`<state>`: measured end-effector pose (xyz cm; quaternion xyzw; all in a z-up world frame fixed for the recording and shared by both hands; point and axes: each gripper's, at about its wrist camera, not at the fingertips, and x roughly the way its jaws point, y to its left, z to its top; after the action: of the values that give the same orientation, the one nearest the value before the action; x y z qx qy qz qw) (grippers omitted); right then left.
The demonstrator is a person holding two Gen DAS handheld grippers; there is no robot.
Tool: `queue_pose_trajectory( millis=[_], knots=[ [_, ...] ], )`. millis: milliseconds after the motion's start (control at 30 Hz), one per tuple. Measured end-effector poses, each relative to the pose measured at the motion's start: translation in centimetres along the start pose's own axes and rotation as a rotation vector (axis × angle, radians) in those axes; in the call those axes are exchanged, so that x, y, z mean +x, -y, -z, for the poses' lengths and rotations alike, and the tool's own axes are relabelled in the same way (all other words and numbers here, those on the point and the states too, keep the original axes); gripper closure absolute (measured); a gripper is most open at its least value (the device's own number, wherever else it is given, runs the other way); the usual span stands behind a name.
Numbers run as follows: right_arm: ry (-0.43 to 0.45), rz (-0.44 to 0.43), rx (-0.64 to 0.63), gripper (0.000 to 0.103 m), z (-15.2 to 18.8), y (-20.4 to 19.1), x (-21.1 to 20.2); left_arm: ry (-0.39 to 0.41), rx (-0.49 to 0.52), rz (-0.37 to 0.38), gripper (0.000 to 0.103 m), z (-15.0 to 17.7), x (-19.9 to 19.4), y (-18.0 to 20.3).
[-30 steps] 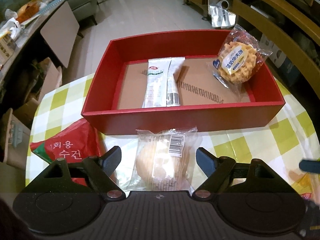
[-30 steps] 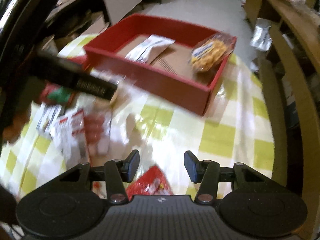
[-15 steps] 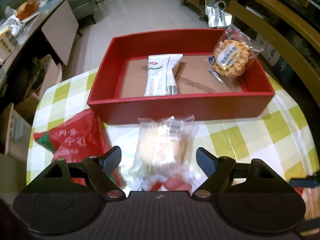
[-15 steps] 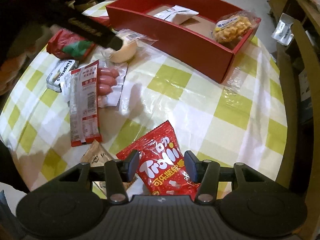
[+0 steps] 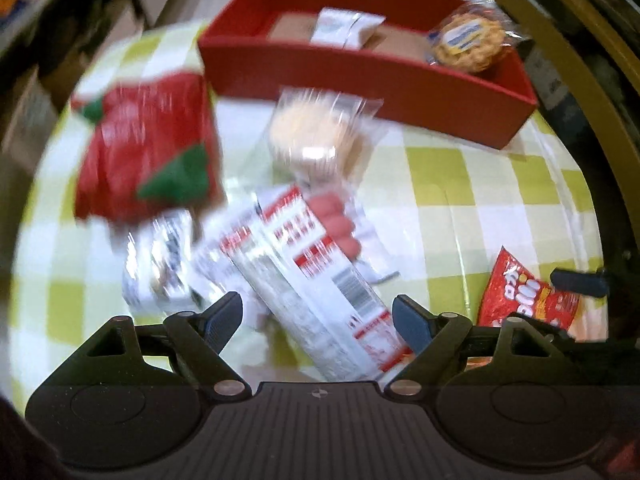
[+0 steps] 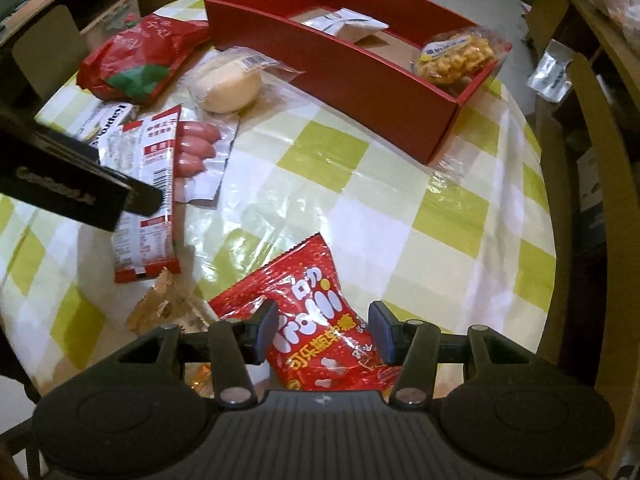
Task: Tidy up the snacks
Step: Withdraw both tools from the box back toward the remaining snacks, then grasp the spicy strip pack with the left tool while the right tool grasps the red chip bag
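Observation:
My left gripper (image 5: 318,316) is open, pointing steeply down over a red-and-white sausage packet (image 5: 320,272) that lies between its fingers, untouched as far as the blur shows. One left finger (image 6: 80,196) crosses the right wrist view. My right gripper (image 6: 324,330) stands open around a red Trolli candy bag (image 6: 316,300) lying on the checked tablecloth. The red box (image 6: 360,76) at the back holds a white packet (image 6: 344,26) and a waffle cookie pack (image 6: 456,58). A wrapped bun (image 6: 232,88) lies just in front of the box.
A red-and-green pack (image 6: 140,56) and a white packet (image 6: 100,128) lie left of the sausages (image 6: 196,148). A crumpled brown wrapper (image 6: 160,304) sits near my right gripper. A wooden chair frame (image 6: 580,160) curves along the table's right edge.
My left gripper pulled back from the bun, rolled, and now hangs over the sausage packet. My right gripper sank slightly, bringing the Trolli bag between its fingers.

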<state>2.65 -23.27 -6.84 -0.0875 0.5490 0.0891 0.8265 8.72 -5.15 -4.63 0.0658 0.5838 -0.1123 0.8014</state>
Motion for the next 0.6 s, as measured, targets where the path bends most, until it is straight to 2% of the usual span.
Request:
queue_pose_trajectory(
  millis=[100, 300, 400, 467, 600],
  knots=[
    [-0.002, -0.003, 0.008, 0.045, 0.1, 0.1, 0.0, 0.007, -0.091, -0.030, 0.018, -0.3, 0.9, 0.3],
    [-0.010, -0.005, 0.024, 0.045, 0.1, 0.0, 0.3, -0.016, -0.198, -0.090, 0.021, -0.4, 3.1, 1.5],
    [-0.015, 0.000, 0.028, 0.045, 0.1, -0.1, 0.4, -0.032, -0.231, -0.081, 0.022, -0.2, 3.8, 1.4],
    [-0.024, 0.003, 0.032, 0.045, 0.0, -0.2, 0.5, -0.026, -0.224, -0.079, 0.025, 0.0, 3.7, 1.3],
    [-0.039, 0.004, 0.031, 0.046, 0.2, -0.4, 0.4, -0.014, -0.146, -0.107, 0.034, 0.5, 3.2, 1.6]
  ],
)
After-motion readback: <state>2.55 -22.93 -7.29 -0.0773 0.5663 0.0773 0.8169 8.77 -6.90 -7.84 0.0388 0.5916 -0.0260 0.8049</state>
